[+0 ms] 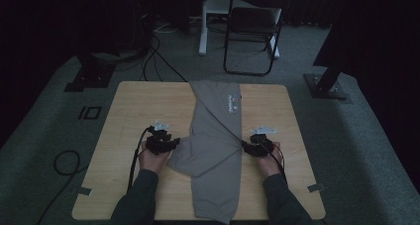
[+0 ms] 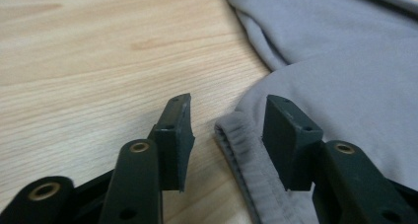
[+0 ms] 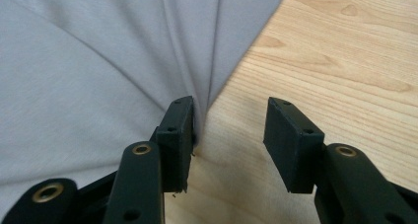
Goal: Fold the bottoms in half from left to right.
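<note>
A grey garment (image 1: pixel 218 136), folded into a long strip, lies down the middle of the wooden table (image 1: pixel 133 106); a small white print (image 1: pixel 233 104) shows near its far end. My left gripper (image 1: pixel 173 144) is open at the garment's left edge, with a ribbed cuff (image 2: pixel 241 150) lying between its jaws. My right gripper (image 1: pixel 244 146) is open at the garment's right edge. Its left fingertip (image 3: pixel 178 130) touches the bunched edge of the grey cloth (image 3: pixel 98 86), and bare wood (image 3: pixel 345 61) lies between the jaws.
A folding chair (image 1: pixel 252 27) and white table legs (image 1: pixel 203 22) stand beyond the table. Dark stand bases (image 1: pixel 89 76) (image 1: pixel 327 84) sit on the carpet at both far corners. Cables trail on the floor at left.
</note>
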